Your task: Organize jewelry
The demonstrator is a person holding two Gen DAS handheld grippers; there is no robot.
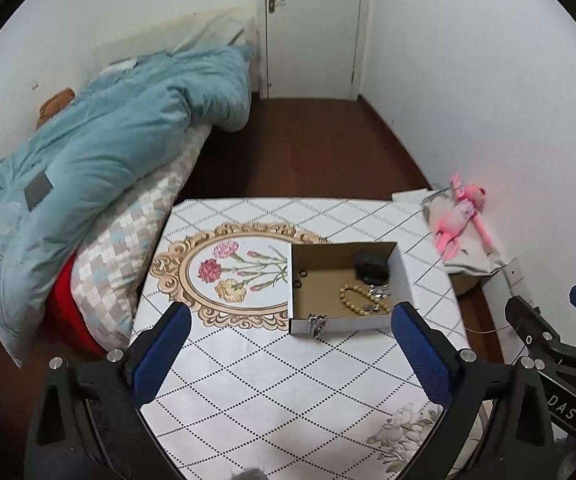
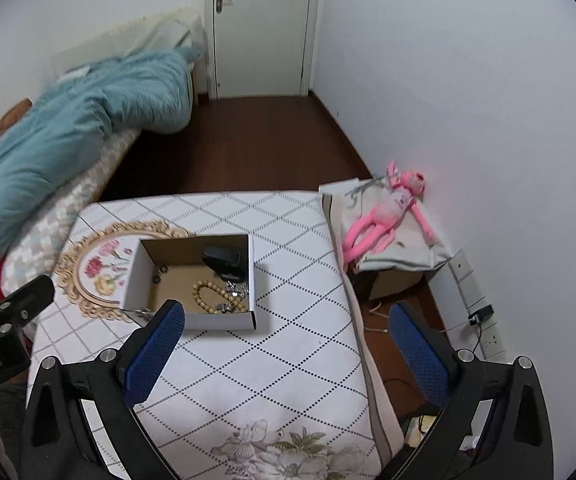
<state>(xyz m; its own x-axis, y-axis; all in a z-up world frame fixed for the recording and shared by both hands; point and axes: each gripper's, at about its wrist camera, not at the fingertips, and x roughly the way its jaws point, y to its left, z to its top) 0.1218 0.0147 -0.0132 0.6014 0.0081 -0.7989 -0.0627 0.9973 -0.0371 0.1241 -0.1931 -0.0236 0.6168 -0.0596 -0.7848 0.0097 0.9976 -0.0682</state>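
An open white cardboard box (image 1: 402, 270) (image 2: 223, 321) stands on the patterned table (image 1: 263, 380) (image 2: 288, 344). Inside lie a beaded bracelet (image 1: 348, 300) (image 2: 203, 294), silvery jewelry (image 1: 378, 293) (image 2: 236, 289), small dark rings (image 1: 300, 278) (image 2: 160, 274) and a black item (image 1: 371, 267) (image 2: 223, 261). A silver piece (image 1: 316, 324) (image 2: 140, 313) hangs at the box's near left corner. My left gripper (image 1: 290, 320) is open and empty, held back from the box. My right gripper (image 2: 288, 318) is open and empty, right of the box over the table edge.
A bed with a teal duvet (image 1: 87, 152) (image 2: 67, 120) lies left of the table. A pink plush toy (image 1: 460, 216) (image 2: 388, 212) rests on a cloth-covered box at the right wall. A door (image 1: 312, 28) is at the back. Wall sockets and cables (image 2: 480, 316) are at the right.
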